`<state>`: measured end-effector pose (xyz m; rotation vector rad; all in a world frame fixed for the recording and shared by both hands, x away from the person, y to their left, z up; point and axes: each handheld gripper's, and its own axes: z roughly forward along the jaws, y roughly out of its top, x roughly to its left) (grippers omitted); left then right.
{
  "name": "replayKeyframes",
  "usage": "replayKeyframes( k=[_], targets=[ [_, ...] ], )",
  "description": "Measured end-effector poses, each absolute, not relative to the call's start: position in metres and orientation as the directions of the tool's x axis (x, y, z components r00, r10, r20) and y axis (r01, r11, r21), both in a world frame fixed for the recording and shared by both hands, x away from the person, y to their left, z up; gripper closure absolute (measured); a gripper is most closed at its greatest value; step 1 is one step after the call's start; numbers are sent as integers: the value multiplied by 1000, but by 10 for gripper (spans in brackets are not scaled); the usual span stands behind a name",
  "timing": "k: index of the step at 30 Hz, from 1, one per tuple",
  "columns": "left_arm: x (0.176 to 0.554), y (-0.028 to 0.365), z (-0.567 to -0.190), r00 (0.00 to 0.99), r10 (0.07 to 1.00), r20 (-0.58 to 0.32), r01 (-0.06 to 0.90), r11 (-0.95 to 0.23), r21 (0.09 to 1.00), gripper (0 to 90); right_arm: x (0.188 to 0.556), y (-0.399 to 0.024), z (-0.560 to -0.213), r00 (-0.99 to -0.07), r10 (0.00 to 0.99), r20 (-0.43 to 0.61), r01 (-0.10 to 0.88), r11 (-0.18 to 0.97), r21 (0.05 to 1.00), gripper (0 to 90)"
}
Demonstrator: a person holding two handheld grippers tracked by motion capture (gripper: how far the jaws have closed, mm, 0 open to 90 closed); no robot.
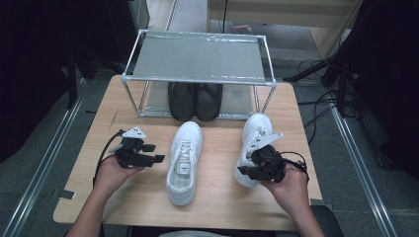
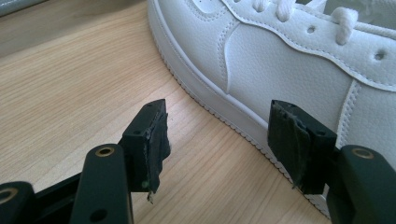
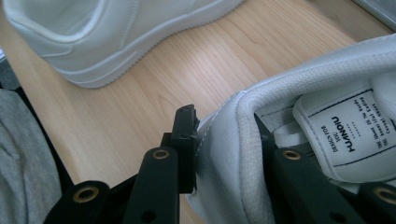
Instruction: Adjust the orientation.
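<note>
Jaws of right gripper [image 3: 224, 149] clamping white sneaker [image 3: 299, 93], tongue label "HUANQIU"

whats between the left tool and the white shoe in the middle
Nothing but bare table: the high view shows the open left tool just short of the middle shoe.

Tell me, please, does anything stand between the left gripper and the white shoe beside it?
Nothing visible does: the left gripper is open, with bare table between it and the middle white shoe.
</note>
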<state>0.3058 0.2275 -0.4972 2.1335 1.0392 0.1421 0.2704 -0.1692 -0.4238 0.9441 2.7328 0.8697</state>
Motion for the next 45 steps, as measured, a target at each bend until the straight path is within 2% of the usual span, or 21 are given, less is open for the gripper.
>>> replayKeyframes(
  k=[12,26,34,37,41,45],
  targets=[
    [306,226,-497,669,713,-209,631,-396,667,387,257,-134,-432,-862,504,51,439,694,570,725],
    [308,224,-500,671,711,-210,631,-399,665,387,251,-91,-459,-920,381,94,370,762,532,734],
    [310,216,-501,687,698,-203,625,-425,654,393,254,-90,-473,-908,384,168,410,734,542,706],
    [311,214,-501,692,692,-206,622,-426,657,397,256,-92,-477,-897,382,222,439,715,545,608],
    [312,213,-501,697,688,-202,617,-432,658,398,258,-101,-472,-889,384,251,455,668,589,562],
    [313,211,-501,698,687,-202,617,-434,656,400,262,-116,-460,-876,376,302,479,595,646,567]
  ],
)
